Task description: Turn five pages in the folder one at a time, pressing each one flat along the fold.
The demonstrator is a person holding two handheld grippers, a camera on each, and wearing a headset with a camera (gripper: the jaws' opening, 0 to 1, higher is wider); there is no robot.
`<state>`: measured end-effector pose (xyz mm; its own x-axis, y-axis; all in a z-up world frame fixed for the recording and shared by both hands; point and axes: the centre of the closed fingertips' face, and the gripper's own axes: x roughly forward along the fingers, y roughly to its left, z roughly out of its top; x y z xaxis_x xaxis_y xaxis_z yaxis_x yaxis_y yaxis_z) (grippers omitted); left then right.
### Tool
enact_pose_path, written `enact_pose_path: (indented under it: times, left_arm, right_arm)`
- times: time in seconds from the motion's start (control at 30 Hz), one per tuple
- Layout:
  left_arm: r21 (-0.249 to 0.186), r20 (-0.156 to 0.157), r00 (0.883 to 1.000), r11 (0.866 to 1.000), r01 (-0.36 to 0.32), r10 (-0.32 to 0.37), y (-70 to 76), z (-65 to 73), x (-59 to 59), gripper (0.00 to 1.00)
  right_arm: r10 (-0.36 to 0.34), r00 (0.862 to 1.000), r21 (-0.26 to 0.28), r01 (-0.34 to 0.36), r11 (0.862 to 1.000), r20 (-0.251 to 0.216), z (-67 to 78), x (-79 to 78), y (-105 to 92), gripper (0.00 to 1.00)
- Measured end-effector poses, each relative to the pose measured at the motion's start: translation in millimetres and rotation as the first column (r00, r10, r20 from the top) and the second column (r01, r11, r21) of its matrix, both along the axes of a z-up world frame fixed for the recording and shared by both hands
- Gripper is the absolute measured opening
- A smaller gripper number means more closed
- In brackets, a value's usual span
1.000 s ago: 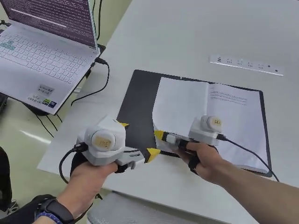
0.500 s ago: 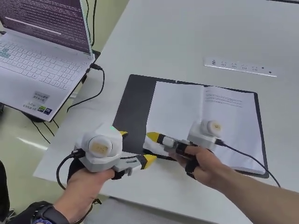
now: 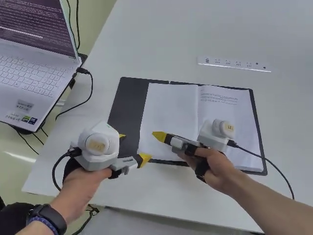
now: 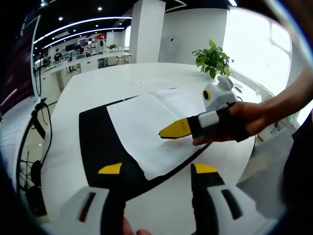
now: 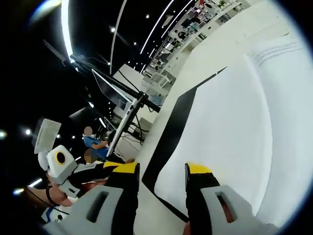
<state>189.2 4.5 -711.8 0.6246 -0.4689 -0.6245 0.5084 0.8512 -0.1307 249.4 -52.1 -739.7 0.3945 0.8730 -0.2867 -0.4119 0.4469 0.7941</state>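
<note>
Folder (image 3: 128,105) is seen lying open on the table (image 3: 195,34); left gripper (image 4: 157,168) and right gripper (image 5: 162,169) are held above it, jaws parted, nothing grasped

Worktop (image 3: 195,29): white, matt. A black folder (image 3: 128,105) is laid open and flat near the front edge, white pages (image 3: 168,117) uppermost. A white power strip (image 3: 234,64) is placed well behind it, towards the far edge.

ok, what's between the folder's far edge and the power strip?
Nothing sits there. In the head view, only bare white table separates the folder from the power strip.
</note>
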Motion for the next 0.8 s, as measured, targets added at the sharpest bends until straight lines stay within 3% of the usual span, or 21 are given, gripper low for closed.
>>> enact_pose_path:
  times: [0.27,0.43,0.67,0.8]
  left_arm:
    - [0.018,0.004,1.000,1.000,0.016,-0.016,-7.5,-6.1,16.7,0.41]
    - [0.005,-0.020,1.000,1.000,0.024,-0.024,-14.7,-16.4,25.9,0.36]
    - [0.033,-0.063,0.998,0.999,0.025,-0.023,-19.4,-43.5,23.7,0.25]
    - [0.027,-0.070,0.997,1.000,0.013,-0.011,-19.8,-47.9,22.7,0.20]
  right_arm:
    - [-0.036,0.998,-0.020,0.037,0.999,0.048,12.7,9.0,-35.3,0.34]
    - [-0.039,0.997,-0.040,0.042,0.998,0.069,15.4,7.3,-53.1,0.31]
    - [-0.061,0.996,-0.054,0.064,0.996,0.063,15.4,-8.7,-67.4,0.29]
    - [-0.057,0.997,-0.069,0.060,0.996,0.052,9.4,-14.8,-77.3,0.29]
